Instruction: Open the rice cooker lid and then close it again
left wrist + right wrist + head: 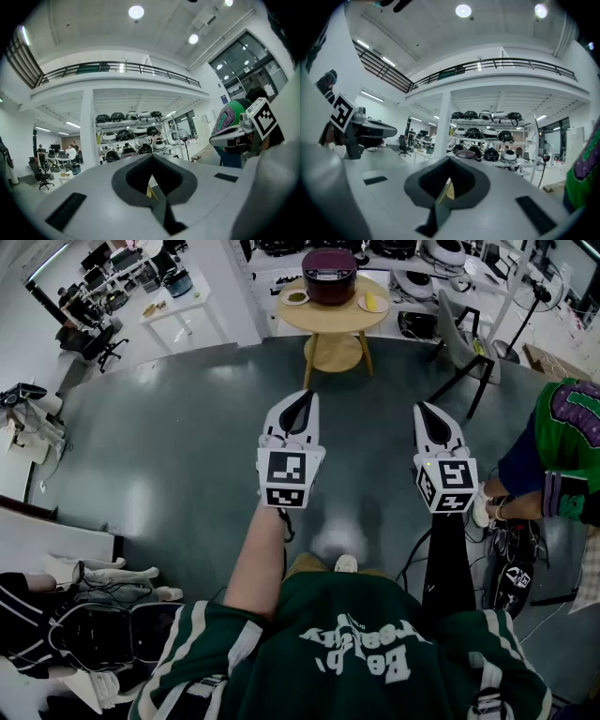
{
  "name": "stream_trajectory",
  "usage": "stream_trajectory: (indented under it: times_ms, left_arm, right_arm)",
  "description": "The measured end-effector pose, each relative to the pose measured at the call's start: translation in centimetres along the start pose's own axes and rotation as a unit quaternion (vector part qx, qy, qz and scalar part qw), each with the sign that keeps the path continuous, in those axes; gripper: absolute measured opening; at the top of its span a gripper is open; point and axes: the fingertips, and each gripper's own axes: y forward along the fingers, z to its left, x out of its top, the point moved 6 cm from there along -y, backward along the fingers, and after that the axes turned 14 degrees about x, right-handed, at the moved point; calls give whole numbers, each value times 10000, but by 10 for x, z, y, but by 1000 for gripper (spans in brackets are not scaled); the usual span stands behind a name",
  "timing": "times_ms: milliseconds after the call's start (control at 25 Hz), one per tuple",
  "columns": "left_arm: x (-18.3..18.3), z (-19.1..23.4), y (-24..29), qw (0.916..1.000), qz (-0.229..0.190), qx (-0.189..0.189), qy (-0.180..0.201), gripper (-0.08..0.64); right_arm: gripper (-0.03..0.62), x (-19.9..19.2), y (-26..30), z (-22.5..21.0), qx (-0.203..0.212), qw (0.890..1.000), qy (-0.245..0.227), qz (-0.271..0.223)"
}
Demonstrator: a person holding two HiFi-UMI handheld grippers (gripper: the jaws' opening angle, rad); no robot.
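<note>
Overhead, we hold the left gripper (302,399) and the right gripper (427,413) side by side, level. The rice cooker (329,276), lid down, sits on a round table (319,320) well ahead of both tips. In the left gripper view, its jaws are pressed together, empty. In the right gripper view, likewise closed on nothing.

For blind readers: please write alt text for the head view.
A person holds the left tongs and right tongs, both shut and empty, above a grey floor. Ahead, a rice cooker, lid closed, stands on a round table.
</note>
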Motion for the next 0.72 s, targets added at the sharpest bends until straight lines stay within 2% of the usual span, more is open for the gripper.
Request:
stream_trajectory:
  times_ms: [200,360,560,720]
  left_arm:
    - [-2,-4,0,10000,-4,58,35,0]
    - [0,2,11,9997,-97,201,-76,0]
    - [-3,4,17,9997,-62,145,-163,97]
    - [-10,5,35,9997,-32,87,-206,117]
  right_arm:
    - [4,-11,-4,-5,17,10000,62,-2]
    - [5,-16,3,-23,-261,9996,70,65]
    - [6,-15,0,-35,-362,9992,160,-4]
    - [64,-18,14,-41,-308,9994,157,-46]
